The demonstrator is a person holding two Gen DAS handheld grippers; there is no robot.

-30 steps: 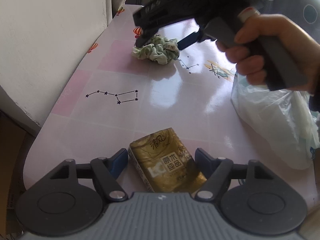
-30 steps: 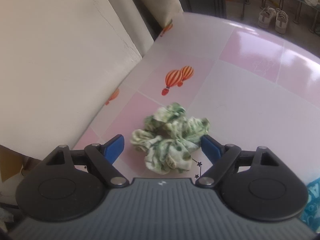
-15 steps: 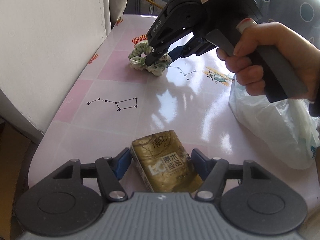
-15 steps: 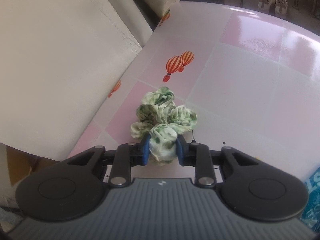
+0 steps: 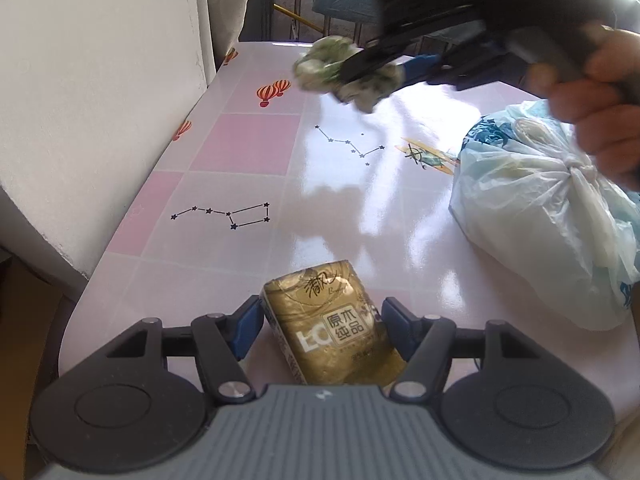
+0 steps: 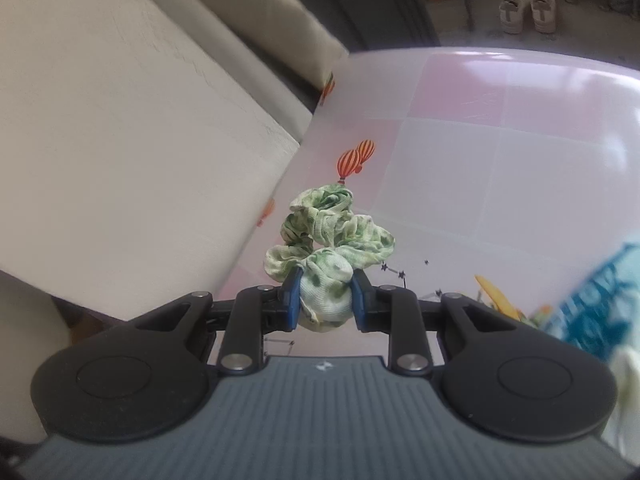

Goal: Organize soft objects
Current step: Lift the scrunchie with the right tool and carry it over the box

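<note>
Left wrist view: left tool has just been closing, blue pads against both sides of the gold tissue pack, which rests on the desk at its near edge. Tied plastic bag sits right of the pack. Right tool blurred, carrying the green scrunchie above the desk.

Right wrist view: right tool pinches the scrunchie, its jaws just closed onto it, off the desk.

Green-white mottled scrunchie; gold tissue pack; pink-white checked table.
</note>
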